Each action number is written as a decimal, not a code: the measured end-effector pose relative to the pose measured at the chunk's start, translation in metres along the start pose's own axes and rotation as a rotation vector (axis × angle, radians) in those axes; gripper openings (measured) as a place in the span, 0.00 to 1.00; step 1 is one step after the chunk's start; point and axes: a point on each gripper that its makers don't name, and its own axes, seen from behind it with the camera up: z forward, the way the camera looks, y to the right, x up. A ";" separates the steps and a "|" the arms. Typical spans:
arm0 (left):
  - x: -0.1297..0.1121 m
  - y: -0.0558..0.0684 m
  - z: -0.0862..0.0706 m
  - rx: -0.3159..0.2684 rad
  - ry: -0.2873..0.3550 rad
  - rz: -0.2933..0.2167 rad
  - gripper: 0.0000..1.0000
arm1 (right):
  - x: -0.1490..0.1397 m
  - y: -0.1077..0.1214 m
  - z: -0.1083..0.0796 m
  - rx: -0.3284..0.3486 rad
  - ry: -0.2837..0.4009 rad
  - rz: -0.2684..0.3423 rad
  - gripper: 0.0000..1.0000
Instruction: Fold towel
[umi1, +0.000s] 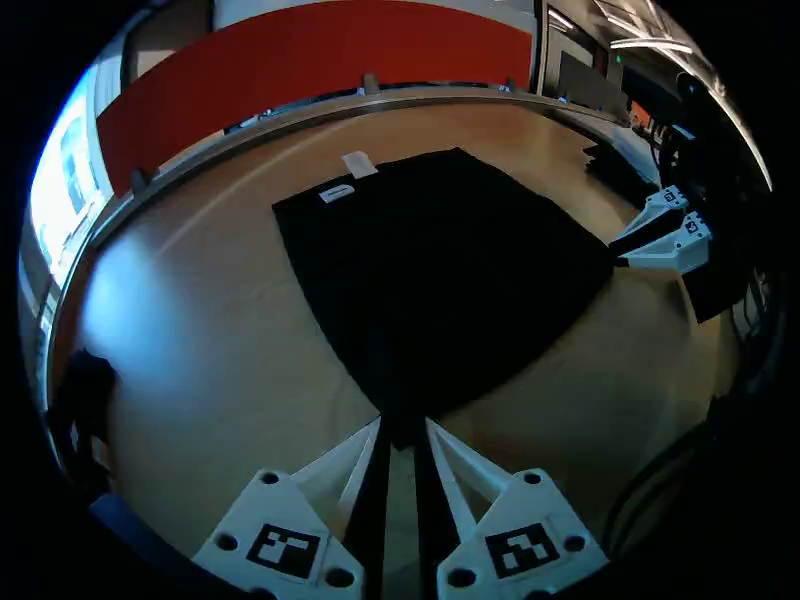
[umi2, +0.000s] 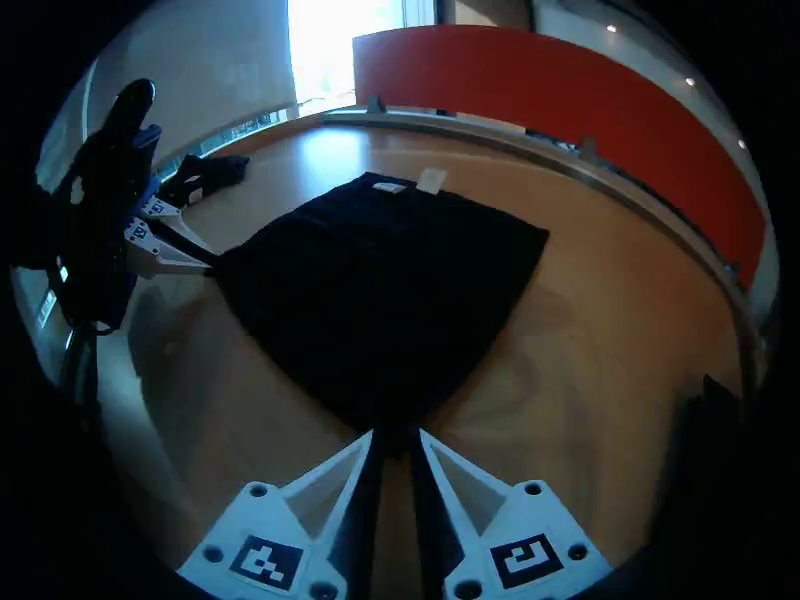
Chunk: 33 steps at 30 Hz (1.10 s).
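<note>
A black towel (umi1: 430, 270) lies spread flat on the wooden table (umi1: 200, 330), with a white tag (umi1: 337, 193) at its far edge. My left gripper (umi1: 402, 435) is shut on the towel's near corner, which sits pinched between the fingertips. In the right gripper view the towel (umi2: 380, 290) spreads away from my right gripper (umi2: 395, 435), which is shut on another corner. The right gripper (umi1: 622, 258) also appears at the towel's right corner in the left gripper view. At the towel's left corner in the right gripper view is the left gripper (umi2: 208, 263), held by a dark-gloved hand (umi2: 100, 220).
A small white card (umi1: 359, 163) lies just beyond the towel's far edge. A red partition (umi1: 300, 60) runs behind the table's raised rim (umi1: 400, 100). A dark object (umi2: 205, 175) rests on the table near the window side, and dark items (umi1: 610, 160) sit at the far right.
</note>
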 end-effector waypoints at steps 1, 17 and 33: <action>0.000 0.001 0.000 -0.002 -0.001 -0.002 0.15 | 0.001 0.000 -0.001 -0.001 0.001 0.001 0.17; 0.018 0.006 -0.019 -0.005 0.018 -0.039 0.14 | 0.026 0.004 -0.024 -0.001 0.047 0.030 0.16; 0.036 0.016 -0.064 -0.026 0.010 -0.103 0.14 | 0.065 -0.002 -0.070 0.002 0.110 0.028 0.16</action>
